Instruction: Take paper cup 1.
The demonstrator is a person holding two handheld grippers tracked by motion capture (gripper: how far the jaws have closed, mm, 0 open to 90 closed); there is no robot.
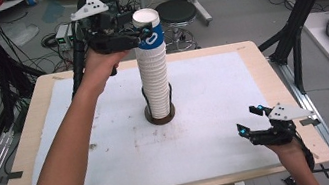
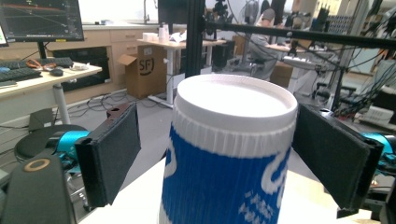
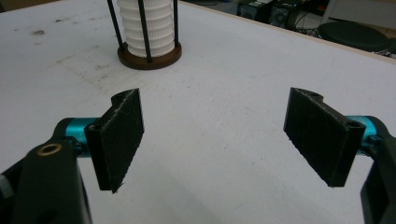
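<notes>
The left gripper (image 1: 143, 35) is raised at the top of a tall stack of cups (image 1: 156, 81), with its fingers (image 2: 109, 154) spread wide on either side of the topmost cup (image 2: 231, 154), a white one with a blue printed band. A gap shows between that cup and the left finger, and the right finger stands just beside it, so nothing is clamped. The stack rises from a round brown holder (image 1: 161, 119) with thin black rods, standing on the white table (image 1: 219, 129). The right gripper (image 1: 249, 120) rests low near the table's front edge, its fingers (image 3: 119, 140) parted with bare table between them, the holder well ahead of them.
</notes>
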